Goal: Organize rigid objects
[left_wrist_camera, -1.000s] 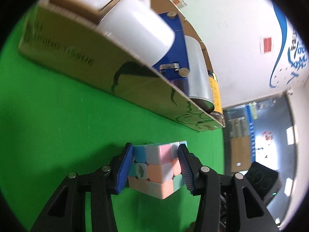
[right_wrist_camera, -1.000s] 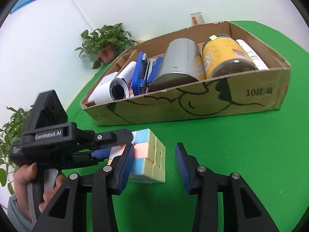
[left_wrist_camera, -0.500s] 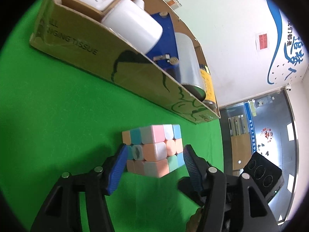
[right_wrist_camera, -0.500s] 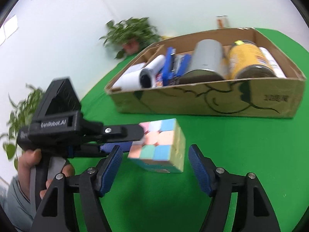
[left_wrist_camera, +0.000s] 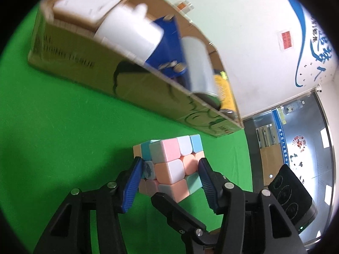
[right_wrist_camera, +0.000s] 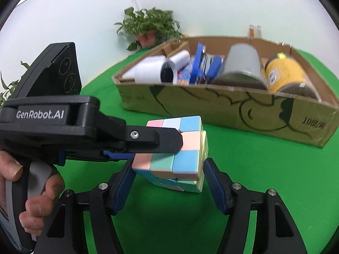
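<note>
A pastel puzzle cube (left_wrist_camera: 169,165) hangs tilted just above the green table, in front of the cardboard box (left_wrist_camera: 101,72). My left gripper (left_wrist_camera: 169,170) has its jaws closing, and both blue pads press on the cube's sides. In the right wrist view that left gripper (right_wrist_camera: 169,148) reaches in from the left and grips the cube (right_wrist_camera: 182,160). My right gripper (right_wrist_camera: 167,175) straddles the cube from below with its jaws closing, the pads close beside it without a clear press. One right finger (left_wrist_camera: 169,203) shows under the cube.
The box (right_wrist_camera: 211,105) holds a white roll (right_wrist_camera: 156,72), blue staplers (right_wrist_camera: 203,65), a grey can (right_wrist_camera: 241,63) and a yellow can (right_wrist_camera: 284,72). A potted plant (right_wrist_camera: 150,27) stands behind it. A person's hand (right_wrist_camera: 31,209) grips the left handle. A doorway is at the right.
The left jaws loosened off the cube, then closed on it again. The right jaws spread wider and moved so that the cube sits between them. The cube rose and tilted.
</note>
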`<state>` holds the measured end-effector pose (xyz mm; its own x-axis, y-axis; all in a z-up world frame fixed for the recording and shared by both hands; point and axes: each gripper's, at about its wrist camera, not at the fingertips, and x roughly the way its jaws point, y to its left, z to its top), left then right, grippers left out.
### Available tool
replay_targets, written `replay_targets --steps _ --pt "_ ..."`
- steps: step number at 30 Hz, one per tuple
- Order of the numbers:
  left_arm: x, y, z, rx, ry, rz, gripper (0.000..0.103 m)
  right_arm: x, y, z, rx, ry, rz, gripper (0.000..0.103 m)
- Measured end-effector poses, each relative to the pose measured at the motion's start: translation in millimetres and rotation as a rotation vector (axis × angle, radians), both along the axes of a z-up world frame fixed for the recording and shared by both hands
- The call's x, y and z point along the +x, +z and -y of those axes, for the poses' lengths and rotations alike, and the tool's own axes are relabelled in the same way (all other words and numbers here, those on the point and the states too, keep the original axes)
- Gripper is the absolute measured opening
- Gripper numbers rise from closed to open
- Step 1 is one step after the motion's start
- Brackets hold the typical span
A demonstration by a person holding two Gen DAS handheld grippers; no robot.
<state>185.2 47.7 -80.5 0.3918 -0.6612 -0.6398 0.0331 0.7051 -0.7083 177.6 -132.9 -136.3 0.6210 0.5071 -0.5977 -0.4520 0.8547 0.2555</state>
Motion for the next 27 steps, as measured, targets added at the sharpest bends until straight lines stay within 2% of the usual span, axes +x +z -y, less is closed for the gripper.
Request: replay_targets --steps 7,12,17,20,27 --pt "-2 52 -6 0.02 0.031 0.131 0.053 -9 48 -3 0.027 -0.03 0.126 0.063" --pt "23 83 -20 0.065 0.054 0.187 0.053 13 82 -13 0.044 -0.023 0.182 0.063" --pt "68 95 -41 0.104 0.06 0.192 0.053 59 102 -30 0.096 -0.023 0.179 0.063" --pt "99 98 -46 0.155 0.044 0.189 0.053 96 107 -38 0.146 -0.038 0.137 0.063" --pt "167 83 -43 0.195 -0.029 0.124 0.052 170 96 -40 0.191 -0.077 0.03 0.063"
